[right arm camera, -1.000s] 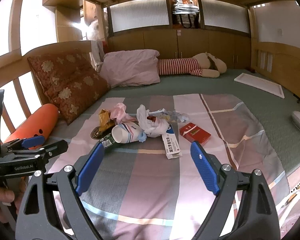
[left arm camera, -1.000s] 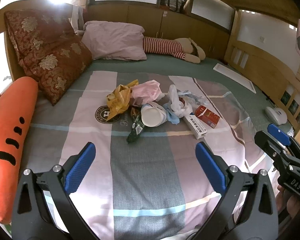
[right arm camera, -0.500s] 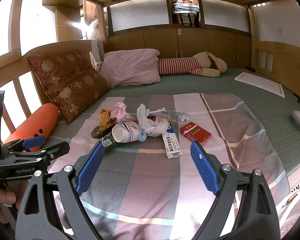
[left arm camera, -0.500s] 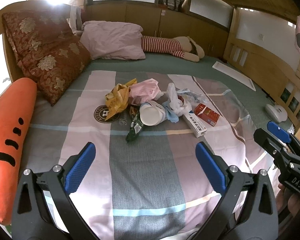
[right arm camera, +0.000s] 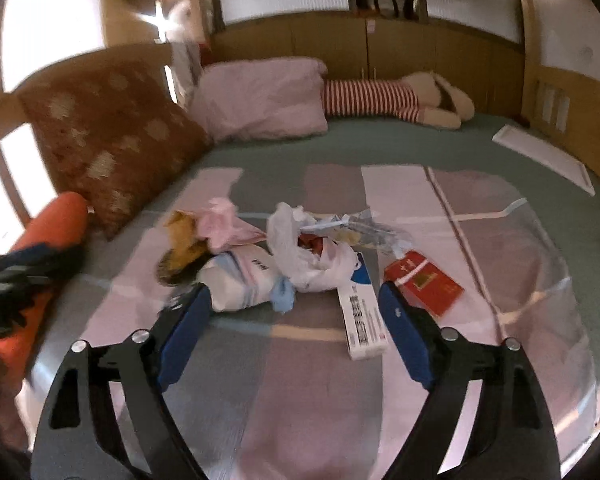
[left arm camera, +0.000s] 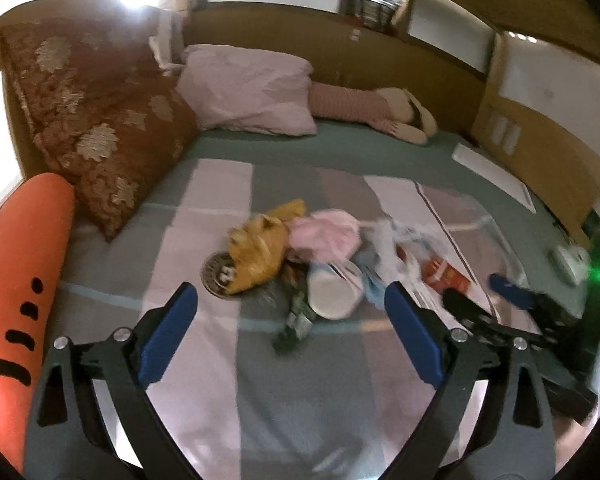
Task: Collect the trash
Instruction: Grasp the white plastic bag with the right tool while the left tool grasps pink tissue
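Bedding fills most of both views: a green sheet [right arm camera: 400,144] covers the mattress, and a pink-and-grey striped blanket [left arm camera: 300,392] lies over the near part of it. Wooden panelling and frosted panes run along the far wall, and a wooden bed frame [right arm camera: 572,96] curves round the right side. At the head lie a pale pink pillow [right arm camera: 260,98], a dark red cushion with gold flowers [left arm camera: 96,120] leaning at the left, and a plush toy in a red-and-white striped top [right arm camera: 384,98] stretched out against the far wall. An orange carrot-shaped plush [left arm camera: 16,292] lies along the left edge of the bed, and a flat white board [right arm camera: 544,156] rests on the sheet at the right. The trash sits bunched in the middle of the blanket: a crumpled yellow bag [left arm camera: 256,252] touching a pink wad [left arm camera: 324,234], a white paper cup [left arm camera: 332,292] on its side just beside a dark green wrapper [left arm camera: 296,320], a knotted white plastic bag [right arm camera: 312,252], a long white carton [right arm camera: 362,316] and a red box [right arm camera: 424,282] at the right end of the heap. The left gripper [left arm camera: 292,336] hovers over the blanket with its blue pads spread wide, framing the cup and wrapper, holding nothing. The right gripper [right arm camera: 292,328] is likewise wide apart and empty, its left pad close to the cup and its right pad near the red box. Both views are somewhat blurred.
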A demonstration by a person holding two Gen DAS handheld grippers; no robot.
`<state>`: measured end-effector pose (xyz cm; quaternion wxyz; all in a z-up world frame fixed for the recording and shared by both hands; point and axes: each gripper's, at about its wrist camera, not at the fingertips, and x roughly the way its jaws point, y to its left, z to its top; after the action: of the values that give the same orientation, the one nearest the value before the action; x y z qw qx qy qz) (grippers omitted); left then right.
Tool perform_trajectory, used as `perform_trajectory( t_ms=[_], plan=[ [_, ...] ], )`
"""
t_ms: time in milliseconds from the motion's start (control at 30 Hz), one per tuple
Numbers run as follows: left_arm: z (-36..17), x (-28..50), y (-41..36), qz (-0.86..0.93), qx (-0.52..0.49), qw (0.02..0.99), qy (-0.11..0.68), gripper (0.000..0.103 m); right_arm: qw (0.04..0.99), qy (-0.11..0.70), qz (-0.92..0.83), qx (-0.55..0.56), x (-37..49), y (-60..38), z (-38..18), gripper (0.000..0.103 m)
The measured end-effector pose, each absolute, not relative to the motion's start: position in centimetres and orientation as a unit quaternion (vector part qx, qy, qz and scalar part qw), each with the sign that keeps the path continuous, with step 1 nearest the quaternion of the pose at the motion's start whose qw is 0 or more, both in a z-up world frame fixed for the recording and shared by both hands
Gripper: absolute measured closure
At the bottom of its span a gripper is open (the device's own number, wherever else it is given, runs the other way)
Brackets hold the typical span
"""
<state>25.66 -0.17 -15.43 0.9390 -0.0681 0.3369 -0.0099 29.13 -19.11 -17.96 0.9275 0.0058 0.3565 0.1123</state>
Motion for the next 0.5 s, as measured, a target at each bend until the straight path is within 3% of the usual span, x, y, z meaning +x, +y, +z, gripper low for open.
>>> perform_trajectory(
  t_ms=[167,267,300,400,500],
  plan=[
    [-16.2,27.2,0.8,-0.001,-0.069,0.935,0.348,0.009,0.913,0.398,0.090,-0.012,35.4,-16.9,-22.3,0.033],
    [-17.0,28.6,0.3,-0.004,-0.058,0.934,0.352,0.009,0.901,0.425,0.079,-0.029,37.2,-16.5,-24.5,0.061],
    [-17.2,29.0,0.0,-0.008,-0.055,0.934,0.352,0.009,0.901,0.426,0.075,-0.027,37.2,-16.8,-24.6,0.076],
    [-17.8,30.6,-1.9,-0.029,-0.041,0.934,0.354,0.009,0.903,0.423,0.078,0.011,36.7,-18.5,-23.2,0.091],
    [-18.6,32.4,-4.1,-0.046,-0.033,0.931,0.360,0.009,0.908,0.407,0.094,0.037,34.8,-19.9,-20.5,0.092]
  ],
)
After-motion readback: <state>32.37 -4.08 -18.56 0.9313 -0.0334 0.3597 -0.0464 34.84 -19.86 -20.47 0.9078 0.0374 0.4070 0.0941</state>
